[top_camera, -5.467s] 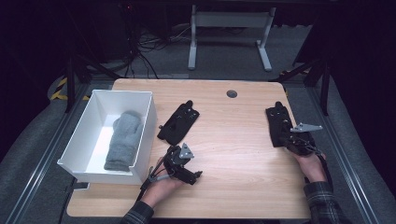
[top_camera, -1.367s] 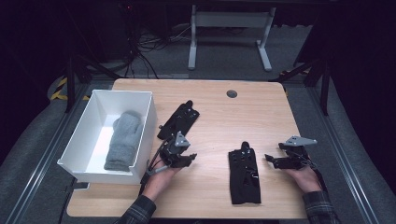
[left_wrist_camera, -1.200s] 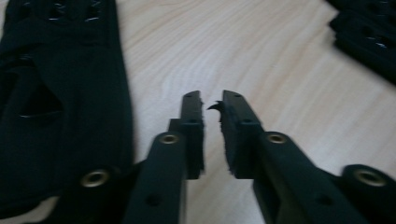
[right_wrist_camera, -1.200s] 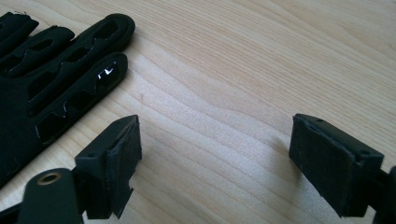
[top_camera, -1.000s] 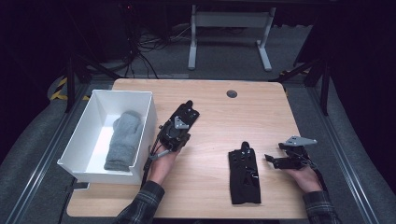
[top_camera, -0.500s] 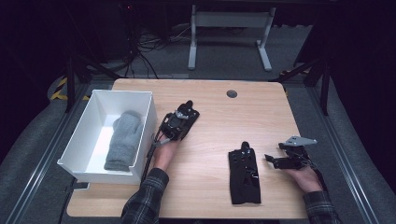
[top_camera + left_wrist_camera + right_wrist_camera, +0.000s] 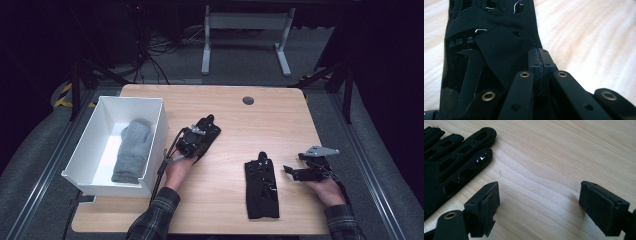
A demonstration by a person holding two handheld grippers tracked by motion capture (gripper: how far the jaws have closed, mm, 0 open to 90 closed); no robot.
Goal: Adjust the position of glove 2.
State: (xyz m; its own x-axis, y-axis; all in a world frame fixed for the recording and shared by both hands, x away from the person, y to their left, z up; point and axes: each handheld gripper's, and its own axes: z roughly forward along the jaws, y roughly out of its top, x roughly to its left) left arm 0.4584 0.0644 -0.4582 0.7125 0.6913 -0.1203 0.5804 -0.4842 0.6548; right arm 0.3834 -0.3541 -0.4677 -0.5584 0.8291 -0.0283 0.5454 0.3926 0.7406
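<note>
While the left gripper (image 7: 196,141) sits on the black glove (image 7: 205,135) at centre-left of the high view, its fingers (image 7: 539,65) are pressed fully together in the left gripper view, w/ the glove's edge right at their tips; can't tell if fabric is pinched. Right gripper (image 7: 300,172) rests at lower right of the desk (image 7: 280,115), fingers (image 7: 486,205) wide apart over bare wood, nothing btwn them. Second black glove (image 7: 261,186) lies flat just left of it, not touching. White bin (image 7: 155,130) at left holds a grey mitten (image 7: 131,150).
</note>
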